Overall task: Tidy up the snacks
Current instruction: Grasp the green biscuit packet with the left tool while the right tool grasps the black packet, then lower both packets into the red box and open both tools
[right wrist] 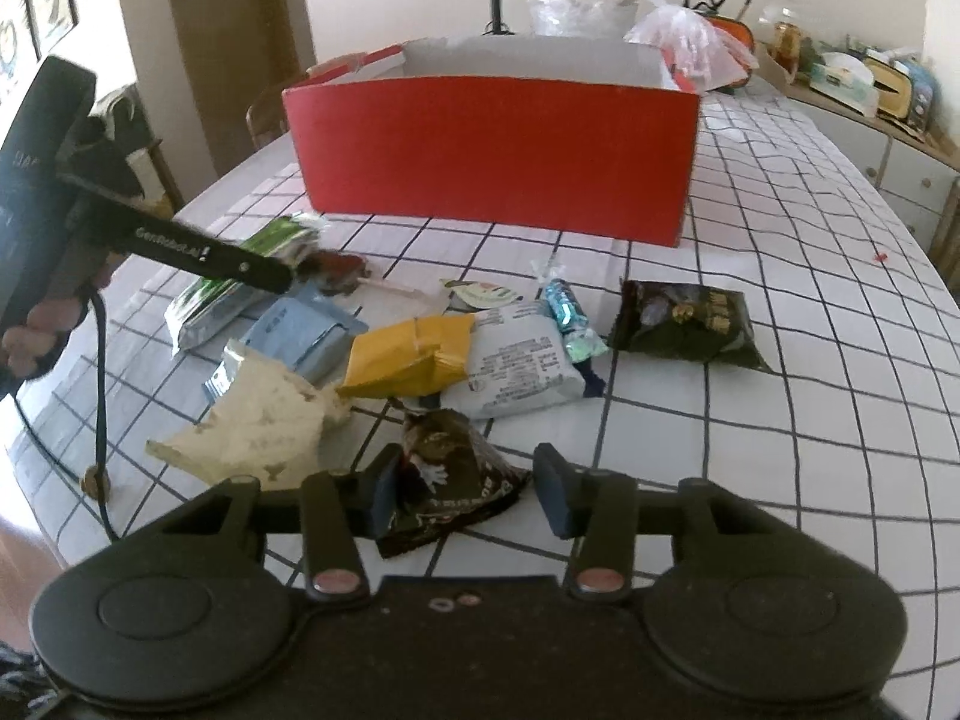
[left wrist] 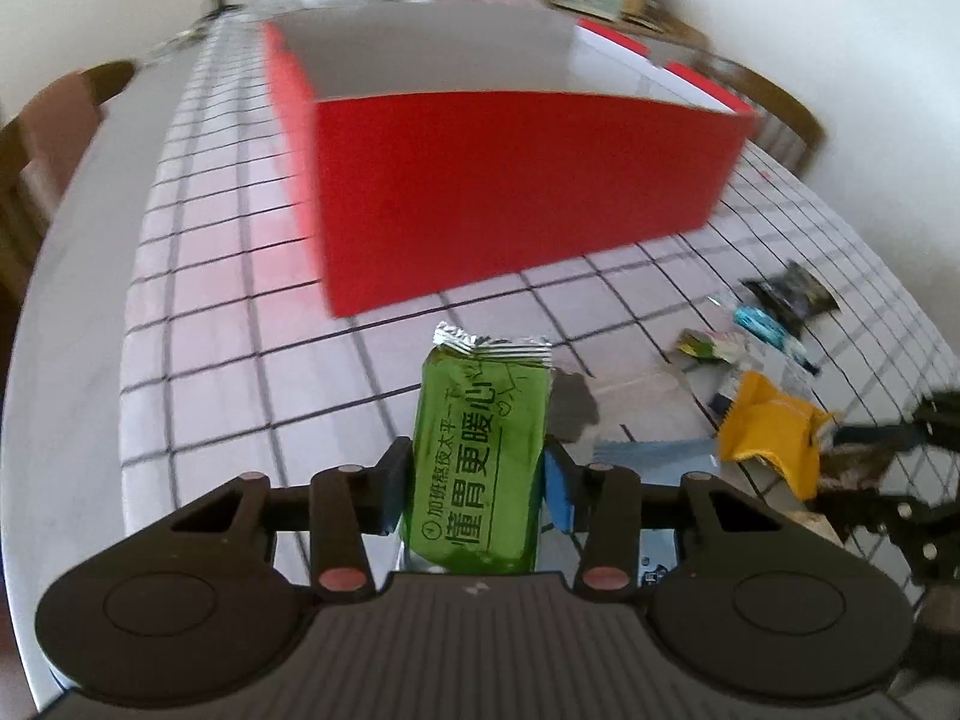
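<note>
In the left wrist view my left gripper [left wrist: 477, 468] is shut on a green snack packet [left wrist: 480, 420] with black lettering, held lengthwise just above the table. An open red box [left wrist: 516, 192] stands right ahead of it. In the right wrist view my right gripper [right wrist: 462, 492] stands open around a dark brown crinkled packet [right wrist: 444, 474]. The left pad touches that packet and the right pad is slightly clear of its corner. The red box [right wrist: 492, 150] sits further back. At the left, a hand holds the left gripper over the green packet [right wrist: 276, 237].
Loose snacks lie on the grid tablecloth [right wrist: 750, 420]: a yellow packet [right wrist: 414, 354], a white one [right wrist: 516, 360], a teal candy [right wrist: 561, 300], a dark bag [right wrist: 690, 324], a pale blue packet [right wrist: 300, 330] and a torn cream wrapper [right wrist: 252, 426]. Plastic bags [right wrist: 684, 36] stand behind the box.
</note>
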The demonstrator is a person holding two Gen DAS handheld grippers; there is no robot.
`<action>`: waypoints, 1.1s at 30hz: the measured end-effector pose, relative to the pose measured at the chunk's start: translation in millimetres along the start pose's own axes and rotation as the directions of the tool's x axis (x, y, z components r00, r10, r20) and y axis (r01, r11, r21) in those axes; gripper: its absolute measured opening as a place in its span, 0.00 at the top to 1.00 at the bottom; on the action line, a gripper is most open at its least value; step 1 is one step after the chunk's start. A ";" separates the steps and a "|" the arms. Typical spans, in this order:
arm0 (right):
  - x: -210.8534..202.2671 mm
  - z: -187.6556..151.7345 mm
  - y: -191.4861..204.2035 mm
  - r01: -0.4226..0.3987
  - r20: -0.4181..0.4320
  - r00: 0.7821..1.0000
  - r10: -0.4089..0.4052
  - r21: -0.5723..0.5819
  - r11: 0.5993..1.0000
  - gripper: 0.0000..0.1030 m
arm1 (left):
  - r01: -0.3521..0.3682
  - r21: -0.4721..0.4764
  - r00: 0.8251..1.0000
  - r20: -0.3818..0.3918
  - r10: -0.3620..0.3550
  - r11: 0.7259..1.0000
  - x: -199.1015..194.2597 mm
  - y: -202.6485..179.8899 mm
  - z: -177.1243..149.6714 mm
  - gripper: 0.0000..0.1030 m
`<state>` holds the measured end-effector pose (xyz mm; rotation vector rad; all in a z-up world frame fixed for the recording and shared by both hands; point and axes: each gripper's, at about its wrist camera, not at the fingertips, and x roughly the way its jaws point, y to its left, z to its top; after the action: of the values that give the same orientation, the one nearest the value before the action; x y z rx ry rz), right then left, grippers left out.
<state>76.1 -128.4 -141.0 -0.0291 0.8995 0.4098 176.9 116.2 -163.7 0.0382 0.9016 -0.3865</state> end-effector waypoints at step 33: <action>-56.3 83.6 -45.0 0.032 0.186 0.982 -0.043 0.062 0.998 0.57 | -0.110 -0.285 0.973 0.163 0.162 0.952 -83.3 -37.8 27.5 0.59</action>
<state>124.3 -172.5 -52.0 0.0459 0.7240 0.3447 138.4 101.7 -77.5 -0.1875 0.7564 -0.1299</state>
